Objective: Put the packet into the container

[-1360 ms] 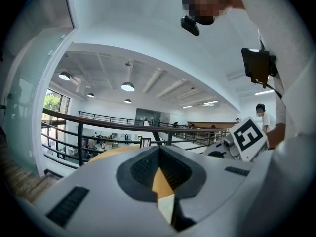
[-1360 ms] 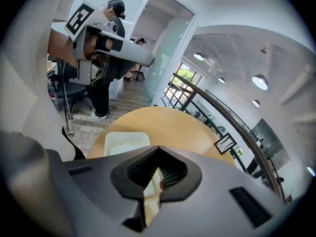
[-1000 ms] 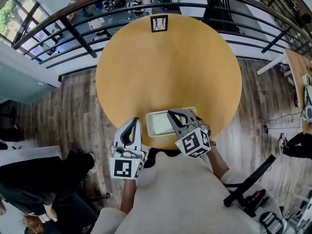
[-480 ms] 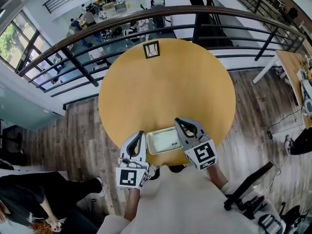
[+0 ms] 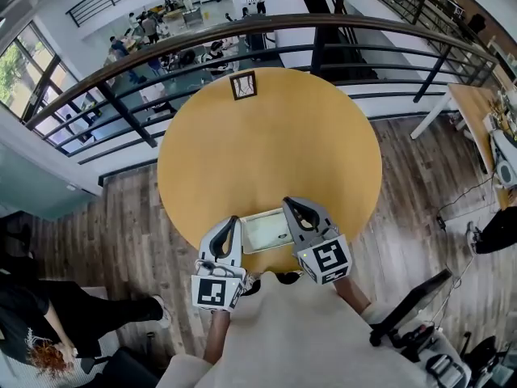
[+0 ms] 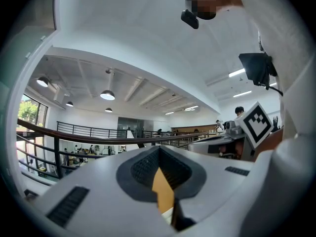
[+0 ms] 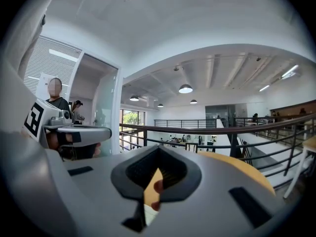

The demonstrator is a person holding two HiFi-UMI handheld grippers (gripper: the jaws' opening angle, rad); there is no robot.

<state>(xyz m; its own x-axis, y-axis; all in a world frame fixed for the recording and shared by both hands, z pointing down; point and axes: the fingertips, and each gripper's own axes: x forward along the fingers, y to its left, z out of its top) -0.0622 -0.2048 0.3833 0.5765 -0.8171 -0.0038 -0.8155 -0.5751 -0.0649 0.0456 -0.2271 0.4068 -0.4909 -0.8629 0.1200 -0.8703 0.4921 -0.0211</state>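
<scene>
Right gripper has come off the container, now just beside it; left gripper sits opposite. Both are clamped shut on nothing, and the marker card is well beyond.

I carry two tongs: left tongs and right tongs. Present: one table, one container, one marker card.

Smooth matt wooden table, pale plastic container

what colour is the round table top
The table top is plain yellow-orange, with no pattern; it shows best in the head view.
</scene>
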